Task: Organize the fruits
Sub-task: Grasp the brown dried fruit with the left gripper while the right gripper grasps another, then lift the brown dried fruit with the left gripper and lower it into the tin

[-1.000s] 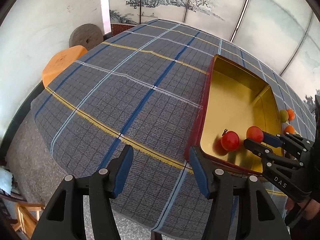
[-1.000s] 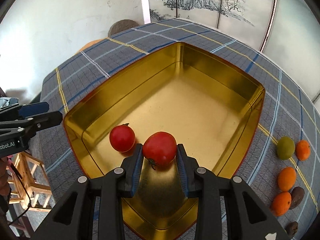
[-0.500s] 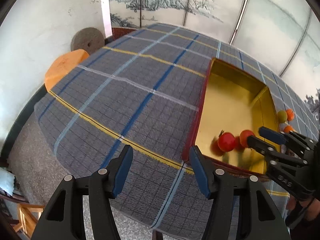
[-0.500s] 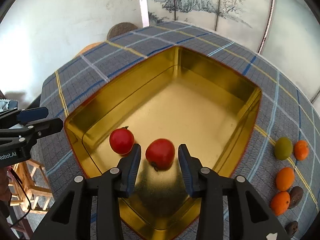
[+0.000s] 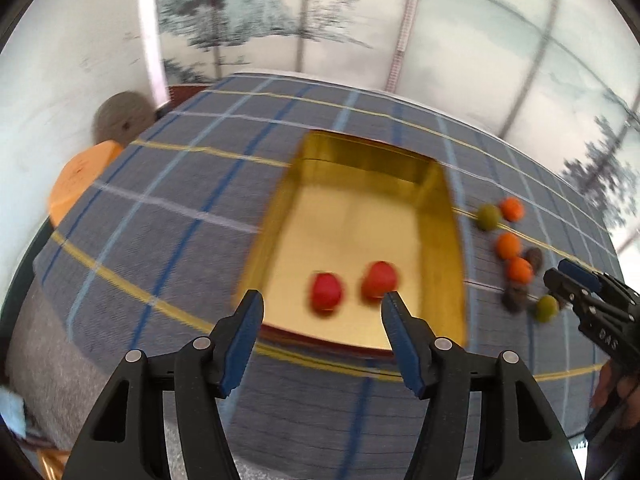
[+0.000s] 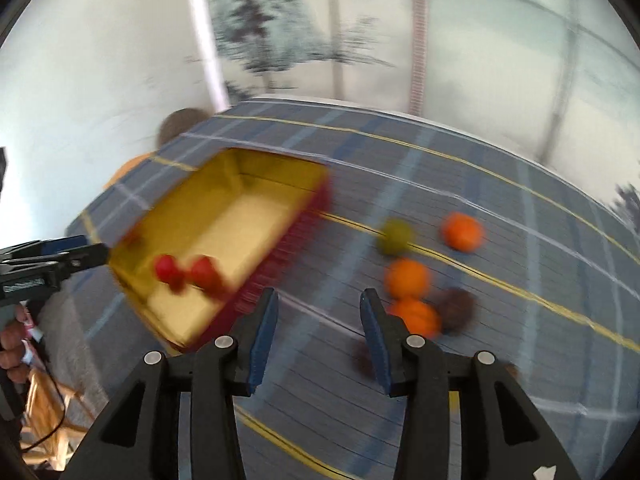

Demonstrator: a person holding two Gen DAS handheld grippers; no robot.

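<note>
Right gripper (image 6: pixel 316 330), jaws opening and empty, faces the loose oranges (image 6: pixel 408 278); two tomatoes (image 5: pixel 326 293) sit in the gold tin (image 5: pixel 456 264); left gripper (image 5: pixel 322 338) jaws wide, empty.

I seem to be in a home-like sitting room: a round table under a blue-grey plaid tablecloth (image 5: pixel 168 216), behind it a folding screen (image 5: pixel 280 12) painted with ink trees, a plain white wall (image 5: pixel 72 64) left of the table, and a round millstone (image 5: pixel 120 118) leaning there.
</note>
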